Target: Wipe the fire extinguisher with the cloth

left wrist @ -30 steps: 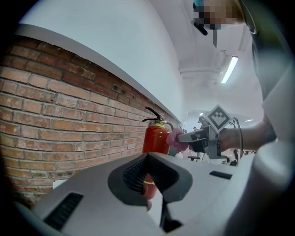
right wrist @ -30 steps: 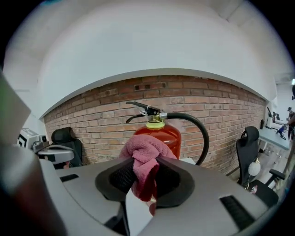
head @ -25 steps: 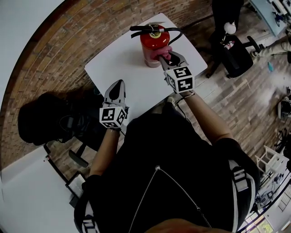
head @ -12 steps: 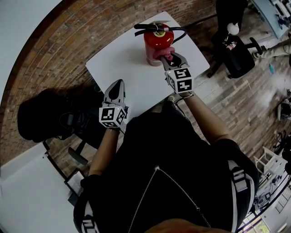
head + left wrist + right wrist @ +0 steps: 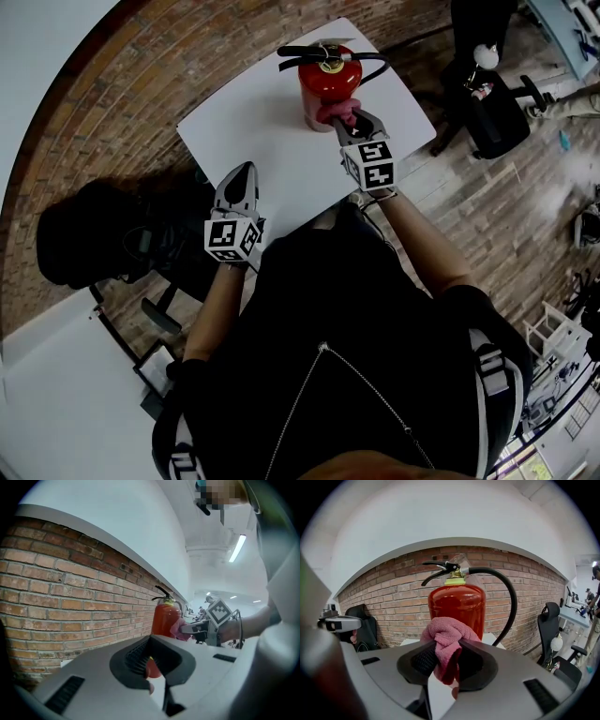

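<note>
the right tool point(image 5: 443, 662) has its jaws pinching a bunched pink cloth point(image 5: 447, 634), which bulges out above the pads and hangs down in a fold between them. in the head view the right tool point(image 5: 349, 120) points at the fire extinguisher point(image 5: 323, 80) from the person's side, and the cloth point(image 5: 337, 112) lies against the lower part of the red body. the left gripper view shows the same from the side: the cloth point(image 5: 180, 629) sits against the flank of the fire extinguisher point(image 5: 164, 618).

the left tool point(image 5: 152, 667) has its jaws pressed together with nothing between them. it hangs well apart from the fire extinguisher, nearer the person and to the left, over the edge of the tabletop point(image 5: 244, 122), and the left tool point(image 5: 244, 173) tapers to a closed point aimed roughly toward the red cylinder.

the fire extinguisher point(image 5: 457, 604) stands upright toward the far part of the white tabletop. a black lever point(image 5: 440, 566) sits on its brass-coloured top, and a black hose point(image 5: 511, 597) arcs from the top down its right side.

behind the fire extinguisher runs a brick wall point(image 5: 393, 597). to the right of it, off the tabletop, stands a black office chair point(image 5: 548, 620).
</note>
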`<state>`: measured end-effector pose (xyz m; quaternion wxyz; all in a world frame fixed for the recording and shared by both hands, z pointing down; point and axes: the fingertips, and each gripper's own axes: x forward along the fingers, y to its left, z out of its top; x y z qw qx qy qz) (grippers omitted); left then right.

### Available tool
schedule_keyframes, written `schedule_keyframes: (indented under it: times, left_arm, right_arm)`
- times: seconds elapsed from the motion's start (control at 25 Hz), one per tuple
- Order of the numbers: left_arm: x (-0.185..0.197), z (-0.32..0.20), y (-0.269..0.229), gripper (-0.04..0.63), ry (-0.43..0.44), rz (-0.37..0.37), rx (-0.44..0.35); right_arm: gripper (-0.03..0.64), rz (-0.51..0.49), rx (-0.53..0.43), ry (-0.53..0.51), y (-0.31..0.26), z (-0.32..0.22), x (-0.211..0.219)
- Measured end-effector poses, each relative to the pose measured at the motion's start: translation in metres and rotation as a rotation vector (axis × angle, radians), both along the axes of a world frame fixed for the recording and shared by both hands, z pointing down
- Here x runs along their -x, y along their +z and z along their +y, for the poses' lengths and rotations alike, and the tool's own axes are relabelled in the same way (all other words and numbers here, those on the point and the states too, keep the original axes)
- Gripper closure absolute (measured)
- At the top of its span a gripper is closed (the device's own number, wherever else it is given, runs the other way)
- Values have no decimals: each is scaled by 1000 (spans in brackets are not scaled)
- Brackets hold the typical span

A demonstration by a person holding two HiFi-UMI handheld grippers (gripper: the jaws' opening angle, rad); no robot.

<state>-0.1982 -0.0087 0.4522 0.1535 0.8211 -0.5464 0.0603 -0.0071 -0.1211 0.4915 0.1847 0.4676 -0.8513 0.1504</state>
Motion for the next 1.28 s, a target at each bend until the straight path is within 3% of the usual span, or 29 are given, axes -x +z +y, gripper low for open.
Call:
schedule_keyframes:
  times: [1.28]
  left_arm:
    - [9, 6, 18, 578, -48, -30, 57]
  right_arm:
    - [502, 72, 137, 8, 107, -4, -1]
